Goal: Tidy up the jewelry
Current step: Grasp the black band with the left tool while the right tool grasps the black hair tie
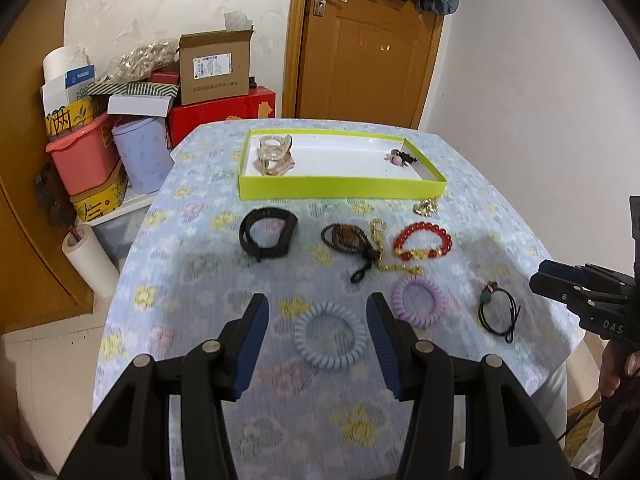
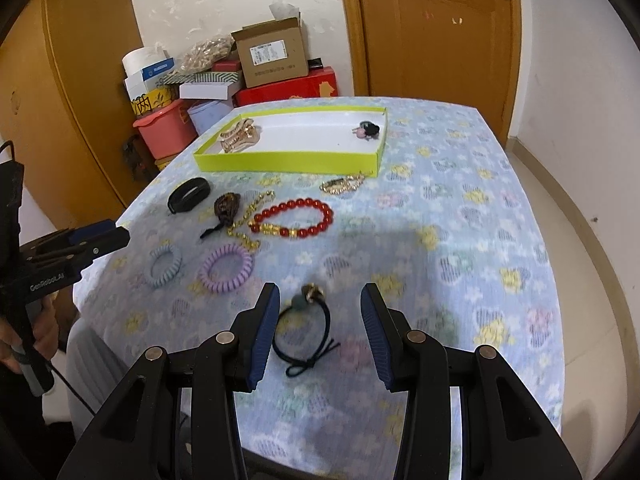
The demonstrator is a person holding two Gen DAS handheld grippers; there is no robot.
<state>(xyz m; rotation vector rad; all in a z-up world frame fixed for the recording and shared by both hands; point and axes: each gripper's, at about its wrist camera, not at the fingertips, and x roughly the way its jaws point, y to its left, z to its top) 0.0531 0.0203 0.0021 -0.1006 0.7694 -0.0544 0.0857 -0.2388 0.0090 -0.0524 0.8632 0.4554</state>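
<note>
**Left wrist view: jewelry spread before an open tray**

Left wrist view shows the left gripper [image 1: 318, 334] with jaws spread, nothing between its pads, above a pale blue spiral hair tie [image 1: 330, 335]. The right gripper [image 2: 320, 330] is likewise spread and empty, over a black hair tie [image 2: 306, 334] with a bead charm. On the flowered tablecloth [image 2: 460, 216] lie two spiral ties, blue and purple [image 1: 417, 301], one red bead bracelet [image 2: 296, 216], one black band [image 1: 268, 238]. The lime-edged tray [image 1: 340, 190] holds one hair claw [image 1: 274, 156] and one small clip [image 1: 400, 158].

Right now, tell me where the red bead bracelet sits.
The red bead bracelet lies on the tablecloth in front of the green tray, right of the gold chain, beyond the purple coil hair tie.
</note>
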